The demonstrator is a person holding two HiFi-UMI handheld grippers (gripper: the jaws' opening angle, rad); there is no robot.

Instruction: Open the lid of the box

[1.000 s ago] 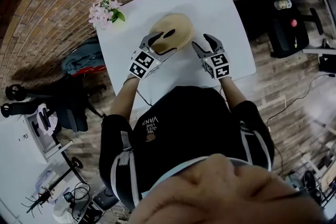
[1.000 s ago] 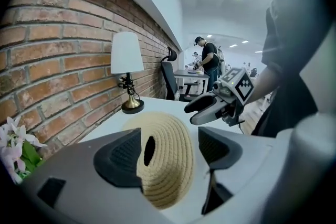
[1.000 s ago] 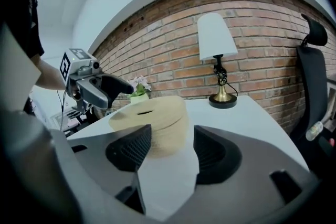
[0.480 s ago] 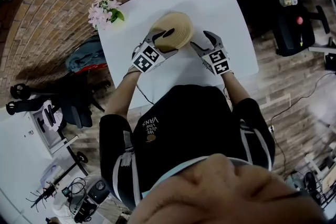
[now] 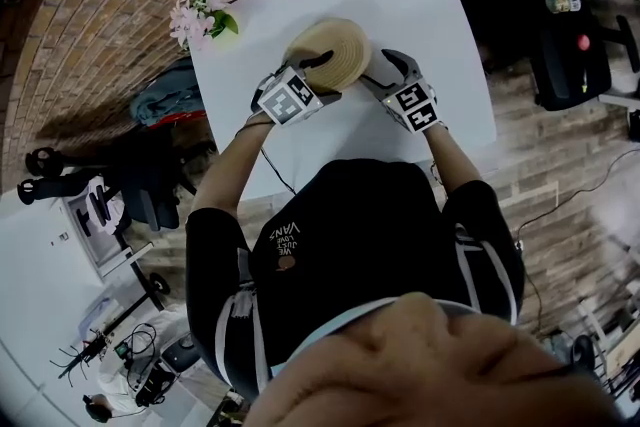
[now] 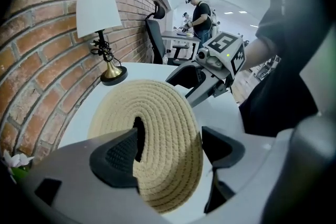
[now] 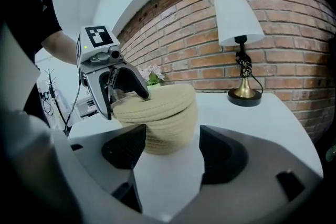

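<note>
Both claws just opening wide and sinking closer to round beige woven-rope box (image 5: 328, 50), sitting mid white table (image 5: 420, 25). I'm holding my left claw (image 6: 170, 149) spread over coiled rope lid (image 6: 157, 113), pads flanking near rim beside black loop handle (image 6: 139, 136), not pressing. My right claw (image 7: 170, 147) is gaping at box's side, gripping nothing. Lid still on; I'm judging grip comes next.
</note>
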